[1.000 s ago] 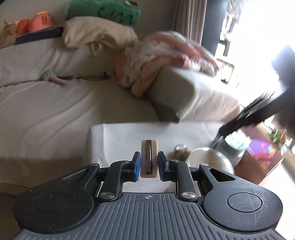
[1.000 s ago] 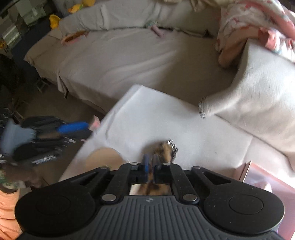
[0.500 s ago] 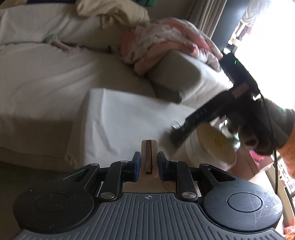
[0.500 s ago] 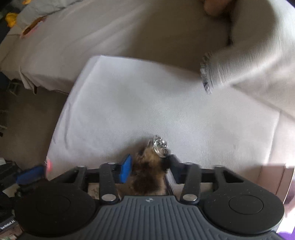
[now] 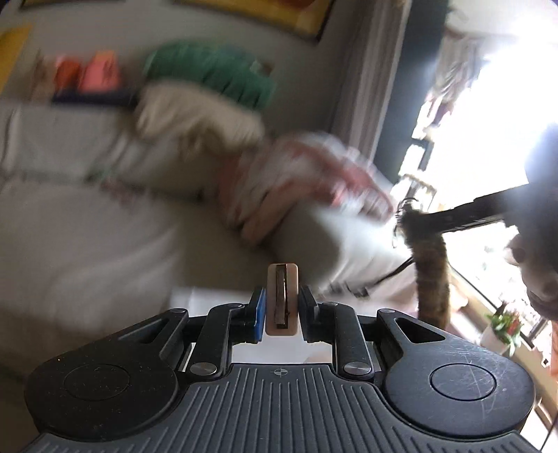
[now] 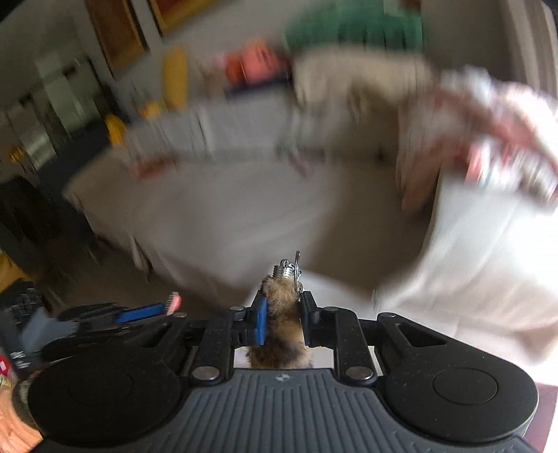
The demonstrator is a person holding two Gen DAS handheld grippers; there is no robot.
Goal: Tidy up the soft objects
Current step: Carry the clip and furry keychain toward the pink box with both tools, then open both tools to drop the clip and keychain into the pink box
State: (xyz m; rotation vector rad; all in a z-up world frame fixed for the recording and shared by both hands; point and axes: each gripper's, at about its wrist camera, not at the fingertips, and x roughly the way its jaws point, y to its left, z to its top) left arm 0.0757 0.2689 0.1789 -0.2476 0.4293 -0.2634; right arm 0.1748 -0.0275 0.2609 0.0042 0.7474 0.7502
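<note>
- Behind everything, a blurred beige sofa with a green cushion and a pink patterned blanket on top; white cloth below the fingers.
- Right gripper: clenched on a furry brown keychain, lifted in the air above the white cloth.
- Left gripper: clamped on a small beige block, standing upright between the pads.
- For the carry, probably best to go slowly: strong blur in both views, so hard to aim at any place.
- Better to hold the fur near the middle and keep the squeeze firm but light, since fur compresses and may slip.
- Keychain: short brown-orange fur, tail-shaped, with a silver cap and metal ring at the far end; in the left view hanging down long from the right gripper's fingers.
</note>
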